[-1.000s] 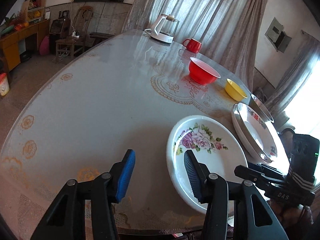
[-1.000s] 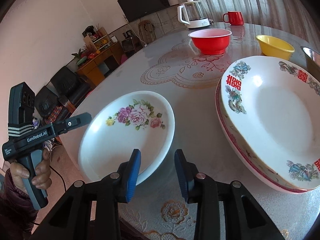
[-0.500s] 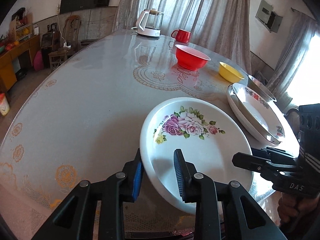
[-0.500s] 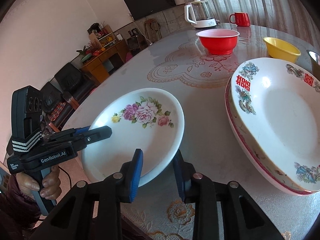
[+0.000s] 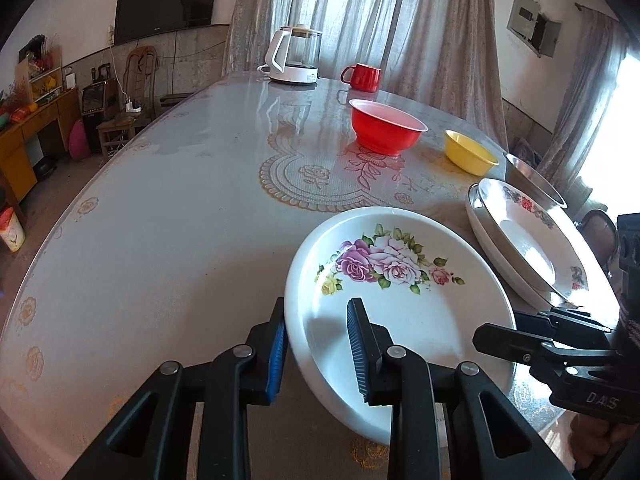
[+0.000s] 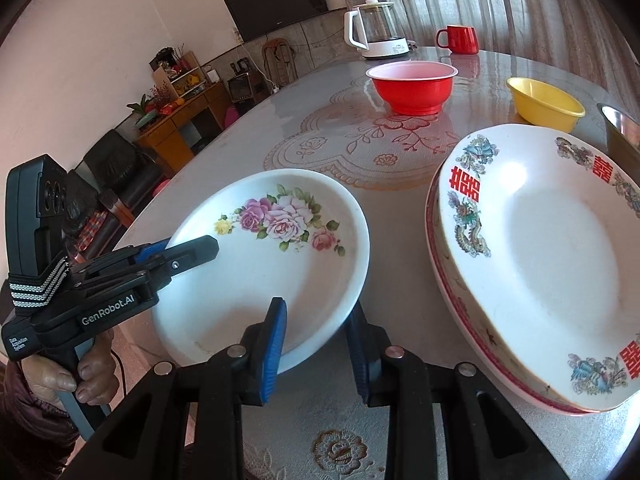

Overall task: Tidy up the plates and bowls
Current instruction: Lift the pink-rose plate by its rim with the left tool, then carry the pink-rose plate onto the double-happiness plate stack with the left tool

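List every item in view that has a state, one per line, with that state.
Left gripper: shut on the rose plate's rim.
Right gripper: shut on the same plate's rim.
Rose plate: empty, held at two rim spots, tilted.
Red-character plate: empty, stacked on another plate.
Red bowl: upright, empty.
Yellow bowl: upright, empty.
Red mug: upright, contents not visible.
Kettle: upright on its base, lid on.

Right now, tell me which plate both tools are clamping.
The rose-patterned plate, gripped by left tool and right tool; the red-character plates sit untouched.
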`<state>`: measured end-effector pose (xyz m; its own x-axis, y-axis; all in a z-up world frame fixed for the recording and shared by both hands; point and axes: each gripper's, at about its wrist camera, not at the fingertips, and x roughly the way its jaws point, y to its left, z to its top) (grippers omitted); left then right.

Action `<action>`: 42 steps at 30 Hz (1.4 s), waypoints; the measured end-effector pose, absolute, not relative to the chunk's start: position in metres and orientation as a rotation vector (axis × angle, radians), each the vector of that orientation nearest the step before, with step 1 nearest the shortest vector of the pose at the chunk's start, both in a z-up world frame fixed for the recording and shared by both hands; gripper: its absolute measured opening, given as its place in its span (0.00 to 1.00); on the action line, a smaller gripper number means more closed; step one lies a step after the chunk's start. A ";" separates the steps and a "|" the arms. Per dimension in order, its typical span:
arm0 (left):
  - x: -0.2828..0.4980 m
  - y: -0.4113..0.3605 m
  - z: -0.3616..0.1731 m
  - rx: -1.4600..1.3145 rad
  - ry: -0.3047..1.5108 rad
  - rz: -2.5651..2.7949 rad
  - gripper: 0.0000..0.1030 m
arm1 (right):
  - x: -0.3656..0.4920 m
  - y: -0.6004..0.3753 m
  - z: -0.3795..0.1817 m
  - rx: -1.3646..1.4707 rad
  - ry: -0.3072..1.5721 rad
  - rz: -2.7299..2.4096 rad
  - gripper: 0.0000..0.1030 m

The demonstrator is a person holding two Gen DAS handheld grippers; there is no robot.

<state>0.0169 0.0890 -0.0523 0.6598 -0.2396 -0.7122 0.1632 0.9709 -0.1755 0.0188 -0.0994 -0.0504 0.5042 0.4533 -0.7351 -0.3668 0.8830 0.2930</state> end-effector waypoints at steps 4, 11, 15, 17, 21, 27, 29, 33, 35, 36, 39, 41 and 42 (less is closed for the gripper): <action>0.017 0.088 -0.054 -0.086 0.812 -0.236 0.28 | 0.018 -0.096 -0.051 0.104 0.914 0.507 0.35; 0.017 0.083 -0.055 -0.074 0.796 -0.203 0.32 | 0.016 -0.096 -0.051 0.092 0.888 0.501 0.37; 0.016 0.082 -0.054 -0.072 0.794 -0.178 0.32 | 0.014 -0.096 -0.052 0.092 0.876 0.492 0.36; 0.015 0.084 -0.054 -0.076 0.790 -0.162 0.26 | 0.014 -0.096 -0.052 0.090 0.877 0.492 0.35; 0.013 0.087 -0.052 -0.082 0.792 -0.139 0.20 | 0.016 -0.102 -0.052 0.132 0.890 0.500 0.32; 0.007 0.087 -0.049 -0.084 0.781 -0.137 0.19 | 0.014 -0.101 -0.051 0.115 0.885 0.496 0.30; 0.005 0.089 -0.046 -0.101 0.772 -0.141 0.19 | 0.013 -0.101 -0.052 0.117 0.886 0.495 0.29; 0.004 0.091 -0.042 -0.112 0.757 -0.142 0.19 | 0.012 -0.100 -0.052 0.116 0.887 0.499 0.27; 0.003 0.090 -0.041 -0.115 0.756 -0.141 0.19 | 0.011 -0.100 -0.050 0.117 0.882 0.500 0.27; 0.003 0.089 -0.041 -0.113 0.753 -0.140 0.19 | 0.011 -0.100 -0.050 0.120 0.880 0.501 0.27; 0.001 0.087 -0.036 -0.121 0.738 -0.147 0.19 | 0.011 -0.105 -0.048 0.147 0.873 0.503 0.26; 0.000 0.087 -0.031 -0.128 0.724 -0.150 0.19 | 0.010 -0.108 -0.045 0.152 0.859 0.497 0.24; 0.000 0.086 -0.029 -0.129 0.717 -0.154 0.19 | 0.010 -0.110 -0.043 0.158 0.853 0.498 0.24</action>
